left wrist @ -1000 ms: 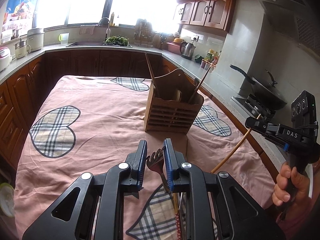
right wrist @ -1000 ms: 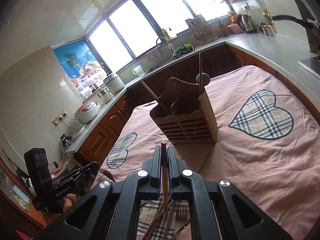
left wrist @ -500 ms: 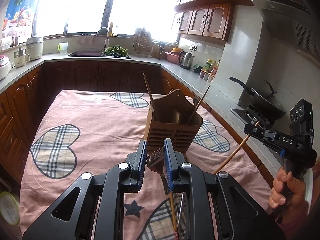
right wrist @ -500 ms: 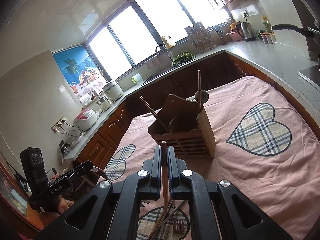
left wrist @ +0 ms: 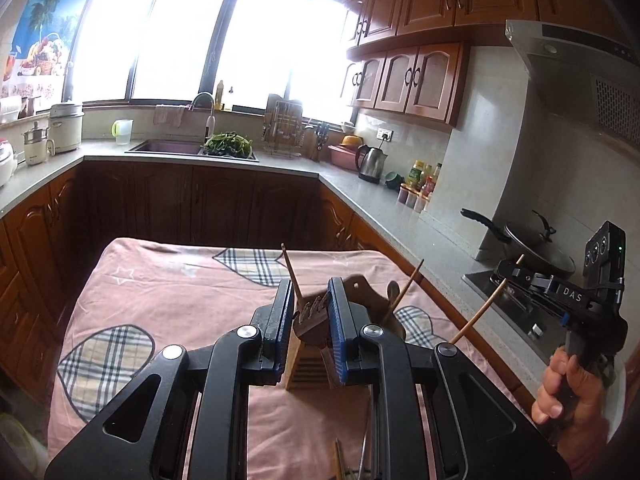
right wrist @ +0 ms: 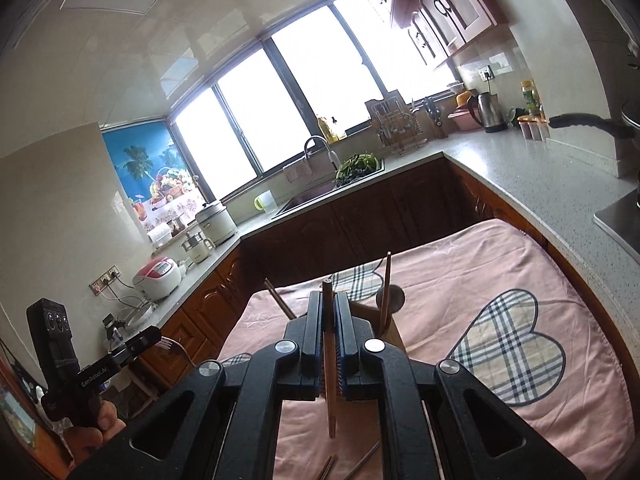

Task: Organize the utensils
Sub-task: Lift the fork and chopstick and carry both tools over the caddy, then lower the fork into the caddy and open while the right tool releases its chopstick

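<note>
My left gripper point(left wrist: 310, 304) is shut on a dark wooden fork point(left wrist: 312, 318), tines up, lifted above the table in front of the wooden utensil holder point(left wrist: 308, 368). The holder has chopsticks point(left wrist: 408, 286) and a spoon in it. My right gripper point(right wrist: 329, 306) is shut on a single wooden chopstick point(right wrist: 329, 360), held upright above the table; the holder point(right wrist: 390, 328) is mostly hidden behind its jaws. The right gripper also shows at the right of the left wrist view point(left wrist: 516, 276) with the chopstick hanging from it. Loose utensils point(left wrist: 360, 460) lie on the cloth below.
The table has a pink cloth with plaid hearts point(right wrist: 504, 344). Brown cabinets and a grey countertop point(left wrist: 384, 208) surround it, with a sink point(left wrist: 172, 146), kettle point(left wrist: 372, 160) and a wok on the stove point(left wrist: 532, 240) at the right.
Both grippers have risen well above the table with the fork and the chopstick in them; the holder now sits low, behind the jaws.
</note>
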